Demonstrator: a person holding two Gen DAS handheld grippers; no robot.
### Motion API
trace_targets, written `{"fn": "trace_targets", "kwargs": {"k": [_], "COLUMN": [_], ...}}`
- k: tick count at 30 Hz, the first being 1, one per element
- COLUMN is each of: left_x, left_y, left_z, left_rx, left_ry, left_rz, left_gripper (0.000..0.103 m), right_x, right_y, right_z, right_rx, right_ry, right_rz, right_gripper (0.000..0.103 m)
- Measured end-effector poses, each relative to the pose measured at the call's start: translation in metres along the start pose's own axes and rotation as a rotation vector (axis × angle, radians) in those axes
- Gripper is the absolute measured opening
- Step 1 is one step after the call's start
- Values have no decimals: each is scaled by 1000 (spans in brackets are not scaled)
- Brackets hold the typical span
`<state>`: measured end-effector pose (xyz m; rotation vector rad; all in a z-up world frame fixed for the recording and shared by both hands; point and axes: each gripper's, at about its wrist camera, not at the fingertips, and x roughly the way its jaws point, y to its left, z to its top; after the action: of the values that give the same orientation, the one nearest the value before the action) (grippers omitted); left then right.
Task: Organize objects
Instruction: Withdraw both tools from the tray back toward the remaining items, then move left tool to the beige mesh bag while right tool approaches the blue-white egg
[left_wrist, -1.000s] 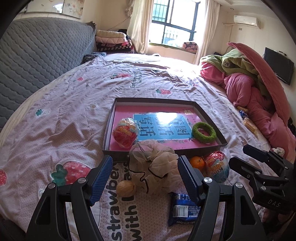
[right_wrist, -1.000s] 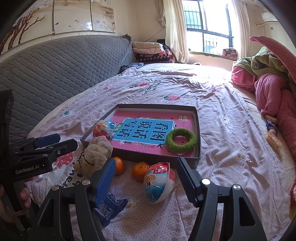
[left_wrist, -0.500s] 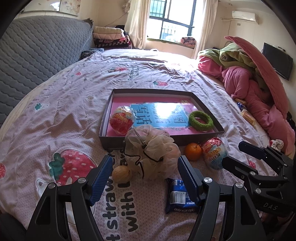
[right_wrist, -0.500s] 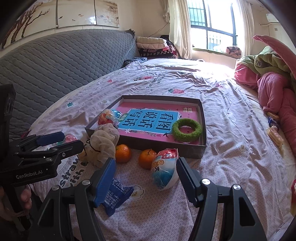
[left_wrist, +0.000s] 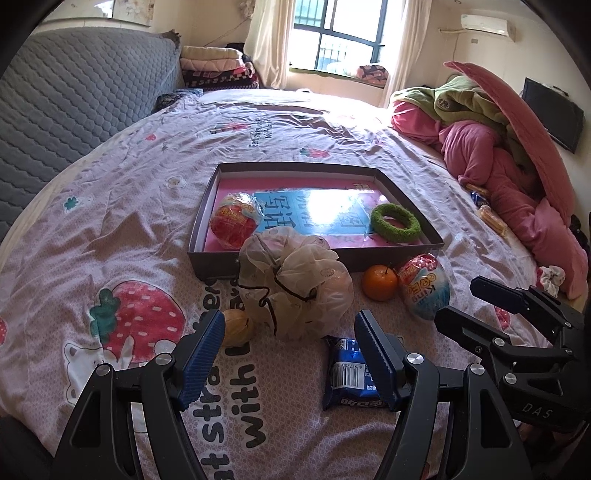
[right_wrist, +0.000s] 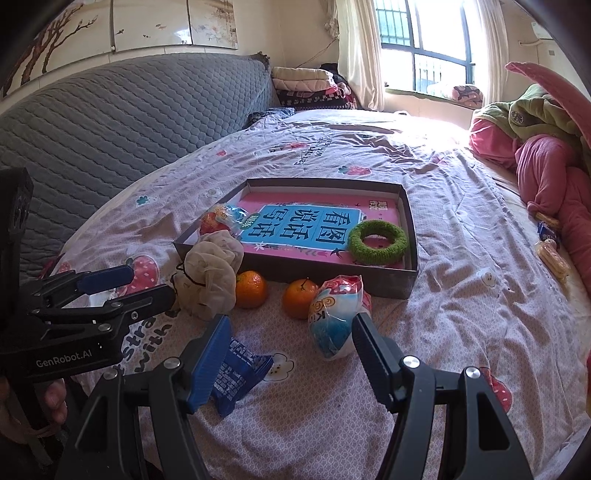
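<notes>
Bedspread (left_wrist: 110, 221) bears shallow box (left_wrist: 207, 254) — wrapped egg (left_wrist: 234, 221), green ring (left_wrist: 395, 223) inside.

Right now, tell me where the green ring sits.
The green ring lies inside the shallow box, in its near right corner in both wrist views, on the pink liner beside the blue booklet.

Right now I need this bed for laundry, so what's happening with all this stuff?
A person is tidying items into the shallow box on the bed. A green ring and a red snack bag are already inside. The left hand-held gripper is open near the beige mesh pouch; the right hand-held gripper is open near the blue egg-shaped pack. Neither holds anything.
</notes>
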<state>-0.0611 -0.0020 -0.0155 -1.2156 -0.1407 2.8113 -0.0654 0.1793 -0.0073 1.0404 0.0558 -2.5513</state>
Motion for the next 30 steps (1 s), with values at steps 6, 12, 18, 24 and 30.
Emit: {"fn": "trace_targets", "kwargs": {"k": [6,12,18,24,30], "left_x": [8,16,22,27,33], "left_y": [0,1,1,1,1], "left_z": [-3,-6,-9,-10,-10], "left_rx": [0,-2,2,9,14], "left_ry": [23,47,77,88,89], "left_rz": [-10,-8,-7,1,9], "left_gripper": [74,74,74,74,74], "right_x": [8,17,23,24,27], "right_y": [-4,-9,-11,-12,-16], "right_z": [-3,-7,-10,-11,-12], "right_rx": [13,34,39,46,62], "right_ry": [30,63,87,94,98], "right_rz": [-4,-7,-20,-24,-27], "right_gripper": [67,67,67,67,67]}}
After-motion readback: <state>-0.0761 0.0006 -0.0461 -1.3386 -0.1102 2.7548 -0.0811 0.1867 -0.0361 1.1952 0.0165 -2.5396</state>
